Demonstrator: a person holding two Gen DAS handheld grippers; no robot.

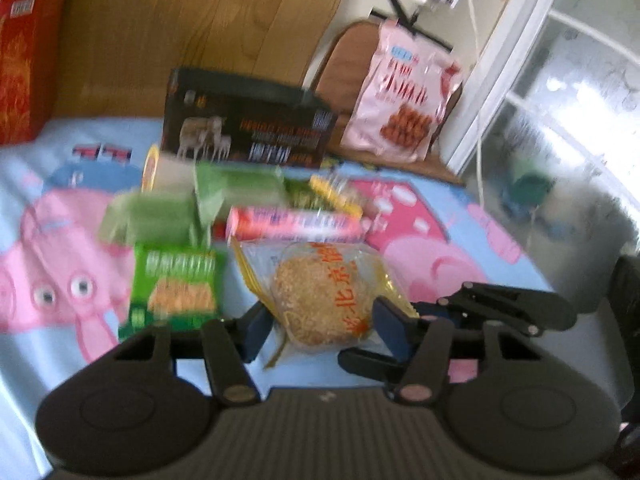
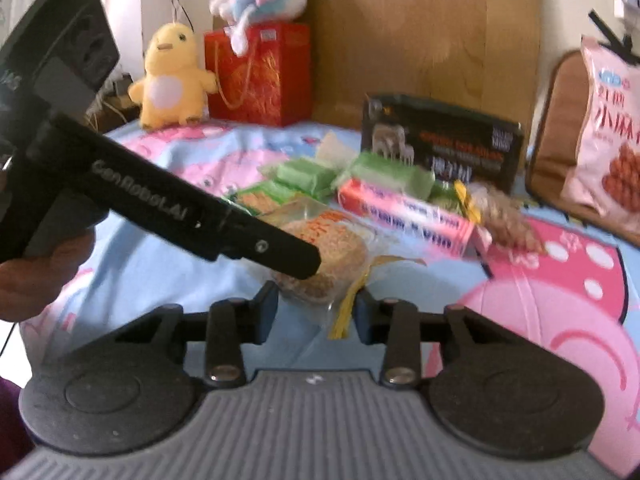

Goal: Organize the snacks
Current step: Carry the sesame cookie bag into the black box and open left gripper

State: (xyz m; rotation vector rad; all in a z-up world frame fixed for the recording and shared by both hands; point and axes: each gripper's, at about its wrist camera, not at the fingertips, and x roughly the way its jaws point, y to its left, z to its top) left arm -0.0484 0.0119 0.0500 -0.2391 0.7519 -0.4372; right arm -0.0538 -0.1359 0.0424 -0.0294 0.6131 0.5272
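The left gripper stood part-spread around the clear bag of sesame cake, its blue pads flanking the bag; whether they pressed it could not be told through the blur. The right gripper was also part-spread, its pads clear of the same bag's near end and yellow tie. The bag lay on the cartoon bedsheet, nearest of the snacks, long axis running away from both. Behind it lay the pink tube box.
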